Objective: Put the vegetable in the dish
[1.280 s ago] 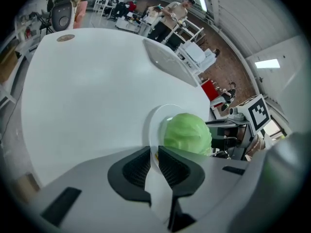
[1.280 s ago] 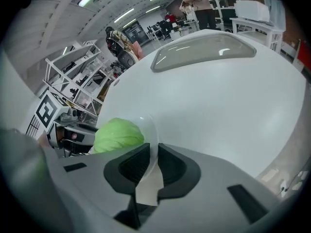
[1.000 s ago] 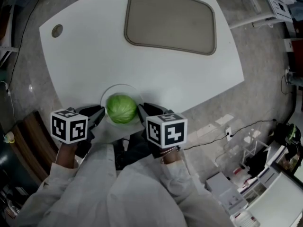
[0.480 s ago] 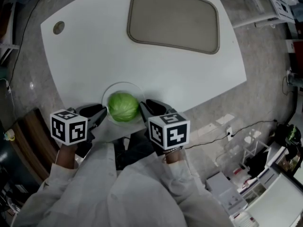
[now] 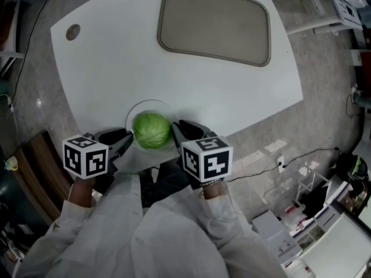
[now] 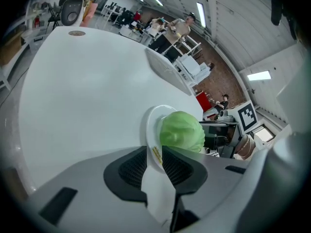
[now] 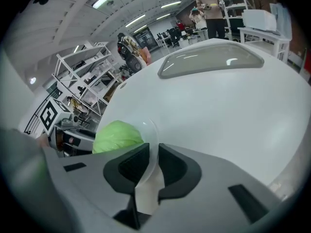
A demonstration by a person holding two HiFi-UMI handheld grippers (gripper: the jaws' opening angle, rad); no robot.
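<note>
The vegetable, a round green cabbage [image 5: 151, 131], already sits in the clear dish [image 5: 138, 110] at the 6 o'clock edge of the white table [image 5: 116, 62], so the task looks done apart from letting go. The left gripper [image 6: 154, 160] straddles the dish rim at about 8 o'clock and the right gripper [image 7: 151, 161] at about 4 o'clock. Both pairs of jaws have just been opening, and each now stands slightly spread, with the thin rim between the pads but seemingly not pinched. The cabbage is probably fairly heavy, firm and smooth, inclined to roll, with outer leaves that bruise, so it is best cradled from both flanks at its widest girth. The dish looks light, stiff and slick, and is best taken at opposite points of its rim
</note>
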